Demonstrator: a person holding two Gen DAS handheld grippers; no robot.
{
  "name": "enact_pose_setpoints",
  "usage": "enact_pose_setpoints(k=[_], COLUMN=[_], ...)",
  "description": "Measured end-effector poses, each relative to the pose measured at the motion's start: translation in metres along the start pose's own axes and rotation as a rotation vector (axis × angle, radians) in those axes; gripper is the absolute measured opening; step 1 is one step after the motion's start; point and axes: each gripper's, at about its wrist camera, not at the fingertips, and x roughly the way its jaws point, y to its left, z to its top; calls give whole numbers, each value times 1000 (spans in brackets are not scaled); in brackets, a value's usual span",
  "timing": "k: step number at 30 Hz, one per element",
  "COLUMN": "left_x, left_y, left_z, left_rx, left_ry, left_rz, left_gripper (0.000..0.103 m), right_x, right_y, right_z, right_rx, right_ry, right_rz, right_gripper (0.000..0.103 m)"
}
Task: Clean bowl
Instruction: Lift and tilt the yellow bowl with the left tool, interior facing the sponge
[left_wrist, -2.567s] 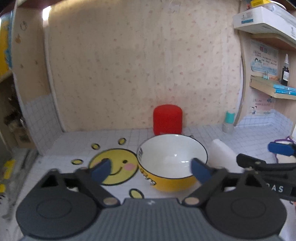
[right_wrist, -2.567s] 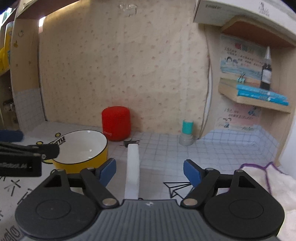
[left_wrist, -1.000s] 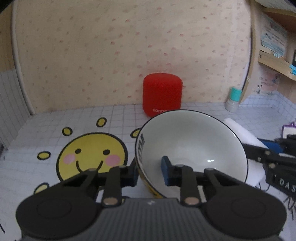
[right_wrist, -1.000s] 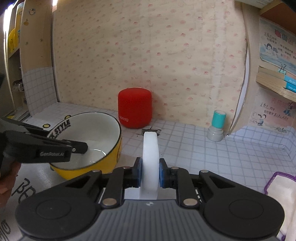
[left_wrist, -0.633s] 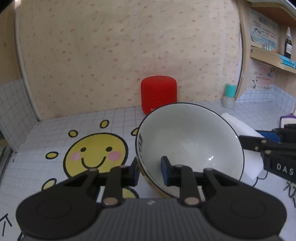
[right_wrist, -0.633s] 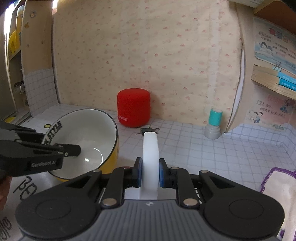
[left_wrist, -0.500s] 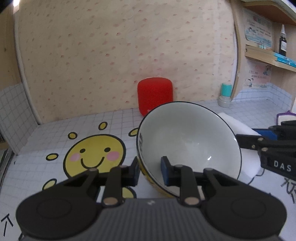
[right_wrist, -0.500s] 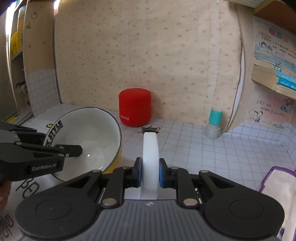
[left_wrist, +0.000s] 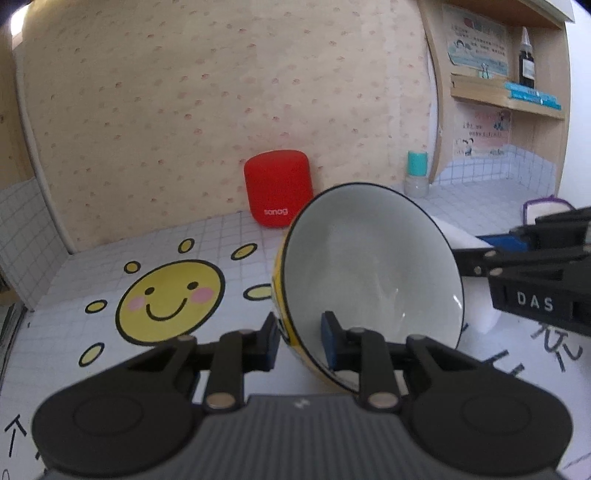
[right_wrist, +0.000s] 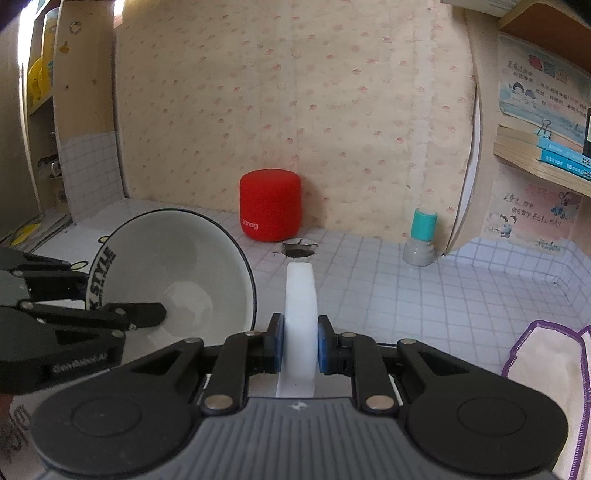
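The bowl (left_wrist: 369, 273) is tilted on its side above the bench (left_wrist: 229, 236), its rim caught in the left gripper (left_wrist: 299, 341), opening turned toward the right gripper (right_wrist: 300, 345). That gripper, just right of the bowl, clamps an upright sponge (right_wrist: 301, 295). Behind the bowl, against the wall, stands a speaker (left_wrist: 279, 194); right of it, a small bottle (right_wrist: 421, 238). A cloth (right_wrist: 546, 358) lies at far right.
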Motion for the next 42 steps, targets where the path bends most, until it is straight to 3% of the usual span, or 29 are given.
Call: enact_pose_setpoints(k=[9,14,26,42], left_x=[0,0,-2,-2], left_y=[-7,-4,5,14], left_z=[0,-1,0,-7], left_rx=[34,27,11,-25], left_ry=[-15,-6,-8,7], left_rz=[5,-5,11,13], left_gripper=[24,24,25,25], right_x=[0,-9,-16,-24], right_y=[-2,-11,9,20], right_z=[3,10,21,25], right_rx=[-40,-21,-127,-148], right_ry=[11,-33,-53,-80], right_rz=[5,33,84,87], right_gripper=[17,17,17,17])
